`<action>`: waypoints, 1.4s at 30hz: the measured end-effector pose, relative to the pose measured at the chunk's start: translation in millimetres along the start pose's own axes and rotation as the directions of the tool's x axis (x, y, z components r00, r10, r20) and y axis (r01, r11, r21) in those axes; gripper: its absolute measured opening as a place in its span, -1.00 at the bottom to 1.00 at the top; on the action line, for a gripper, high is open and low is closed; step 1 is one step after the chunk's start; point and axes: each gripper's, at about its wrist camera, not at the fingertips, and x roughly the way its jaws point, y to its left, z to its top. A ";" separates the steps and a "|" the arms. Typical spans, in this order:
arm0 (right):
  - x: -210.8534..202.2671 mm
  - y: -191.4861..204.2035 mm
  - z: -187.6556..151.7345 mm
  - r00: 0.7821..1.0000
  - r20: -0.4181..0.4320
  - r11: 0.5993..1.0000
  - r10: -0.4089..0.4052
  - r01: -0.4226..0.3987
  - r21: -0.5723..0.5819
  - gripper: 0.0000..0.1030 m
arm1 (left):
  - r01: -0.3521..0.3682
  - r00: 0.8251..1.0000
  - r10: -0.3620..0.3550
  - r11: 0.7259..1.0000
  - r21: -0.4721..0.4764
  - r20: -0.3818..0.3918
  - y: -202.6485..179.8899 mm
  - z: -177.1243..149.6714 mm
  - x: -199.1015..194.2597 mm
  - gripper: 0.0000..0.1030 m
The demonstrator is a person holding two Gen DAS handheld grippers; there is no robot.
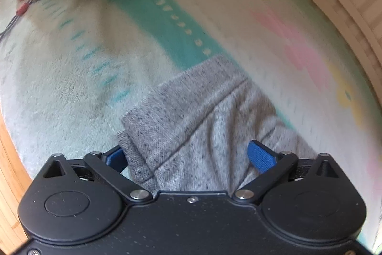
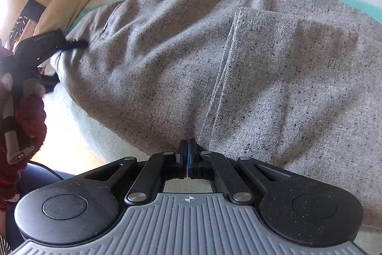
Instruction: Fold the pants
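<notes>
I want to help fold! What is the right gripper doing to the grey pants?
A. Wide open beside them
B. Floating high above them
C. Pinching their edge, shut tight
C: the right gripper has its jaws pressed together on the edge of the grey pants.

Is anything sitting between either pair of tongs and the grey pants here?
Nothing visible. The grey pants already lie between the open left tongs, and the right tongs are closed at the fabric's near edge. The blanket beyond shows no obstacle.
</notes>
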 end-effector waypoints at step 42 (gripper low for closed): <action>-156.2 -225.2 -49.9 0.931 0.315 0.878 -0.183 0.012 0.478 -0.95 | 0.459 0.866 -0.418 0.443 0.770 -0.276 -283.0 -251.1 -81.3 -0.22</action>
